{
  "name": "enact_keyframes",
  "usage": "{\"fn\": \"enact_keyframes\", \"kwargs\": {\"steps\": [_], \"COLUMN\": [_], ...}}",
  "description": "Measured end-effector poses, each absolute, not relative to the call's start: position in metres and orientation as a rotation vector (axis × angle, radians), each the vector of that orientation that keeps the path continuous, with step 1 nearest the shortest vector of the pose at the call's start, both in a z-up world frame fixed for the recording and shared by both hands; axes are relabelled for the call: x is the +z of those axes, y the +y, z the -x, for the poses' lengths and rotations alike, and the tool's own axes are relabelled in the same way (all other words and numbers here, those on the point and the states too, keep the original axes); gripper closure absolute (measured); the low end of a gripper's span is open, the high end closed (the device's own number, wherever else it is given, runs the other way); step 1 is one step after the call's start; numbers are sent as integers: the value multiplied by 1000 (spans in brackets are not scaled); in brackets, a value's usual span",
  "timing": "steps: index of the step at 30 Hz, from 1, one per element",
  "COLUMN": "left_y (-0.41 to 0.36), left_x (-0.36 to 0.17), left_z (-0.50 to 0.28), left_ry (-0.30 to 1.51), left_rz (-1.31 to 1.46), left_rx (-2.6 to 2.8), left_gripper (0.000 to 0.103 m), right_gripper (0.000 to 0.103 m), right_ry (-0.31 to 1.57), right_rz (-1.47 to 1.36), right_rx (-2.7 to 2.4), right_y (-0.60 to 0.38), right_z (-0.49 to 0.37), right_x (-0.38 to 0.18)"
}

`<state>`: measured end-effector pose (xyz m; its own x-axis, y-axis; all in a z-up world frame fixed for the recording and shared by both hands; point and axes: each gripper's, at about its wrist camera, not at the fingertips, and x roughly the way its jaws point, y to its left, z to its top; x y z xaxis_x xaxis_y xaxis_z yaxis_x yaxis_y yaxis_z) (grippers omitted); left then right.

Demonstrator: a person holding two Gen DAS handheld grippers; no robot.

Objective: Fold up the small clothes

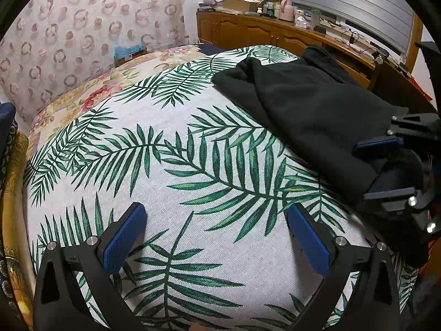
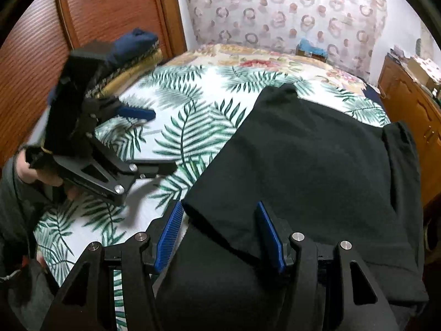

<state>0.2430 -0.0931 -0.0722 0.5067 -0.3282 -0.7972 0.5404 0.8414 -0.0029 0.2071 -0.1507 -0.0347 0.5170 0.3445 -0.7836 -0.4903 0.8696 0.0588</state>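
Hovering wide-open left gripper over bare leaf-print cloth, right gripper seemingly unclamped, straddling black garment edge.

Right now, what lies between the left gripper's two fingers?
Only bare palm-leaf cloth. In the left wrist view the left gripper stands wide open over it, and the black garment lies off to the right, not between the fingers.

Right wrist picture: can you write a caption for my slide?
Right gripper hangs half-open over the black garment on a leaf-print cloth.
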Motion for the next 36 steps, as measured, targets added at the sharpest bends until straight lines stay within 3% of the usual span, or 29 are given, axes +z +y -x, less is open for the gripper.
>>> {"fn": "enact_keyframes", "kwargs": {"steps": [2, 3, 4, 6, 8, 14, 25, 36], "left_y": [-90, -88, -85, -82, -77, -72, -80, -79], "left_x": [-72, -71, -68, -60, -50, -35, -36, -43], "left_z": [-242, -242, -240, -235, -231, -220, -221, -228], "left_ry": [893, 884, 862, 812, 754, 687, 739, 769], "left_rz": [-254, -249, -241, -227, -195, -154, -105, -102], "left_rx": [-514, -505, -499, -488, -490, -535, -624, -613], "left_gripper": [0, 0, 0, 0, 0, 0, 0, 0], "right_gripper": [45, 57, 78, 93, 98, 99, 100, 100], "right_ry": [897, 898, 904, 901, 869, 762, 692, 832], "right_rz": [188, 182, 168, 122, 94, 77, 161, 200], "right_rx": [502, 507, 520, 537, 537, 459, 218, 42], "right_y": [-148, -148, -149, -153, -161, -194, -267, -279], "right_z": [-210, -211, -212, -215, -215, -219, -283, -358], "right_x": [-35, -33, -31, -27, -16, 22, 64, 28]}}
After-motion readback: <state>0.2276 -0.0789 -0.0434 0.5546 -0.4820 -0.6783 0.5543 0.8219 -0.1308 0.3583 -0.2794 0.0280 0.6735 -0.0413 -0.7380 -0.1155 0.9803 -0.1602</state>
